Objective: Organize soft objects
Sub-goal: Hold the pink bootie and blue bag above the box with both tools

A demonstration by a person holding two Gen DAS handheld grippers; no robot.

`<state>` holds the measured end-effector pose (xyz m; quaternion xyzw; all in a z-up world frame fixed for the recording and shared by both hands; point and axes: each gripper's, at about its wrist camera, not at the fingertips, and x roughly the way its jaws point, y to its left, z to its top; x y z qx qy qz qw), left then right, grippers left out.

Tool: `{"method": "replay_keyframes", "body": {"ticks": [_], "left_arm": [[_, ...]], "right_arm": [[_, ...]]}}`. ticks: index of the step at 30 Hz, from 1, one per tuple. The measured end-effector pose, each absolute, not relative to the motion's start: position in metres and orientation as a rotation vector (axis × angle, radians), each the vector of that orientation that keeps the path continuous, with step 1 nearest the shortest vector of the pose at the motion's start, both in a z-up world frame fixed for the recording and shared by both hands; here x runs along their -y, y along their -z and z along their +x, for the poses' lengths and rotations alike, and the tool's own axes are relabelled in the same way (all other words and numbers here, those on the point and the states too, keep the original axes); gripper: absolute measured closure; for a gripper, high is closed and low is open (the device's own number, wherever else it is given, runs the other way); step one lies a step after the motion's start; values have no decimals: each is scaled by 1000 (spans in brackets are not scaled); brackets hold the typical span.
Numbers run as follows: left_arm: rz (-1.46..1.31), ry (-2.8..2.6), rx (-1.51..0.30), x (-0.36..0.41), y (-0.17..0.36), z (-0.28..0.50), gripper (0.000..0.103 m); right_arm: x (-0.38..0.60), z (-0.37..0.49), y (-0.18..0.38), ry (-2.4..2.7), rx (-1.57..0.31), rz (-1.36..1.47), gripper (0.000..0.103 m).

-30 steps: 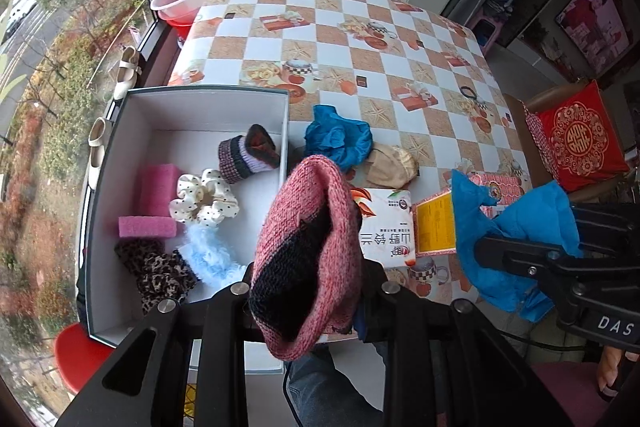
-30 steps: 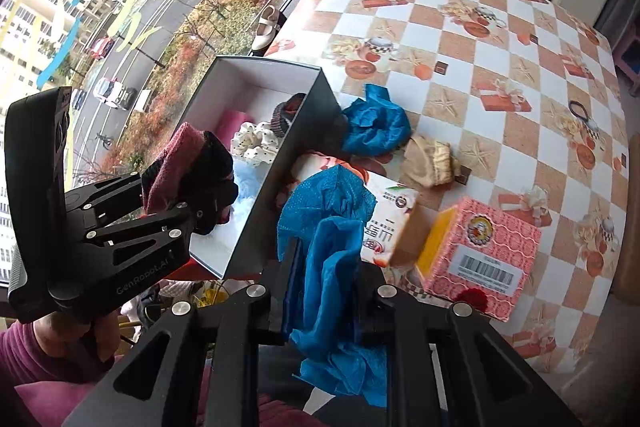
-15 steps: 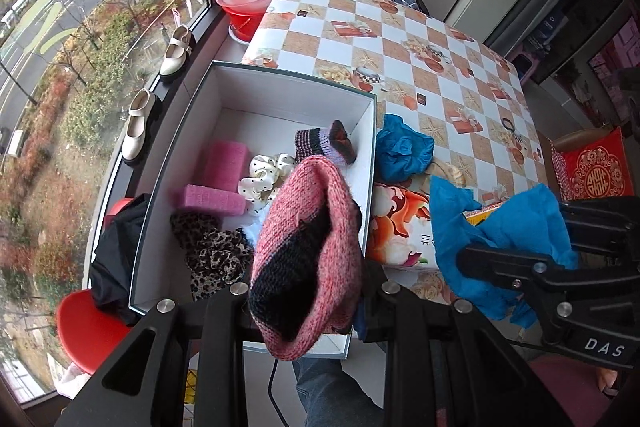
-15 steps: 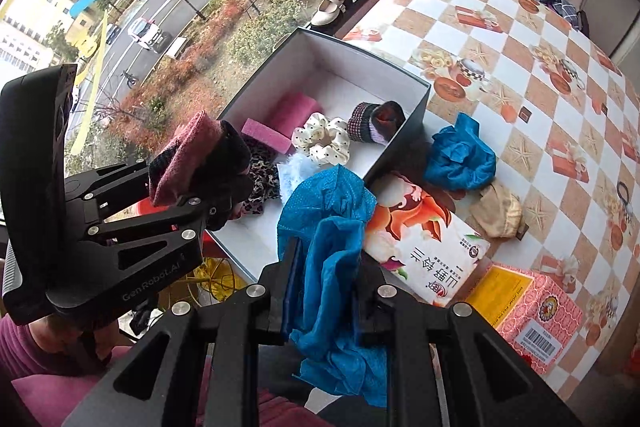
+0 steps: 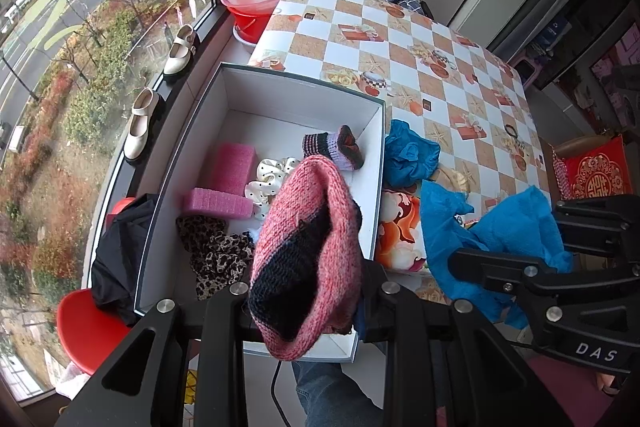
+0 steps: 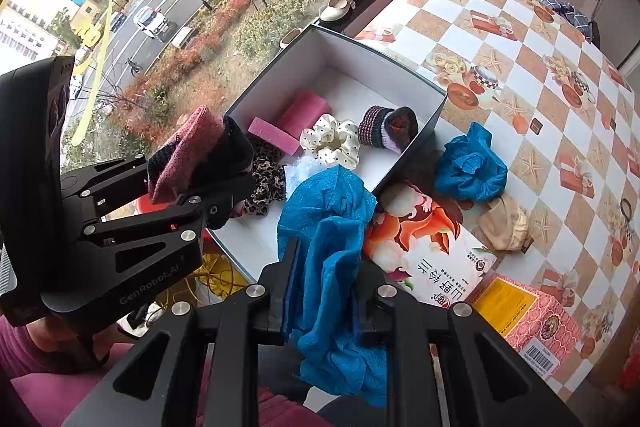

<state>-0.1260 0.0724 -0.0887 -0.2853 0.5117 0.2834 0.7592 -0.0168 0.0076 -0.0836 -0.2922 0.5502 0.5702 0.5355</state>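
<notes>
Box: I see one white box (image 5: 224,115) at the table (image 5: 400,39) edge by the window, open on top.
In the box: I count two pink sponges (image 5: 234,163), one dotted scrunchie (image 5: 268,179), one leopard scrunchie (image 5: 216,251), one rolled sock (image 5: 336,147), and a bit of pale blue fluff (image 6: 304,165) I can't identify.
On the table: one crumpled blue cloth (image 5: 408,155) just beside the box wall, one beige bundle (image 6: 504,223) near it, one flowered packet (image 6: 424,251) touching the box corner, one pink carton (image 6: 536,315) beyond the packet.
Left claw (image 5: 308,291): I have it clamped on one pink knit hat (image 5: 308,247), nearly together, the hat bunched up between the fingers; it hangs over the near end of the box, pointing steeply down.
Right claw (image 6: 324,291): pressed together on one blue cloth piece (image 6: 328,227), which spills above and below the fingers; it sits over the near corner of the box, beside the packet.
Both claws: side by side, each visible in the other's view, neither load touching the box floor as far as I can tell.
</notes>
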Motion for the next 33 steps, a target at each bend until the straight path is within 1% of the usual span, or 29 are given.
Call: {"method": "replay_keyframes", "body": {"ticks": [10, 18, 28, 33], "left_arm": [[-642, -630, -1109, -77, 88, -125, 73], [-697, -655, -1113, -82, 98, -134, 73], [-784, -721, -1120, -96, 110, -155, 73], [-785, -733, -1141, -97, 113, -161, 73]], "right_arm": [[-9, -15, 85, -1360, -1319, -696, 82], [-15, -16, 93, -1366, -1356, -717, 82], [-35, -28, 93, -1419, -1320, -775, 82], [-47, -35, 93, -1446, -1305, -782, 82]]}}
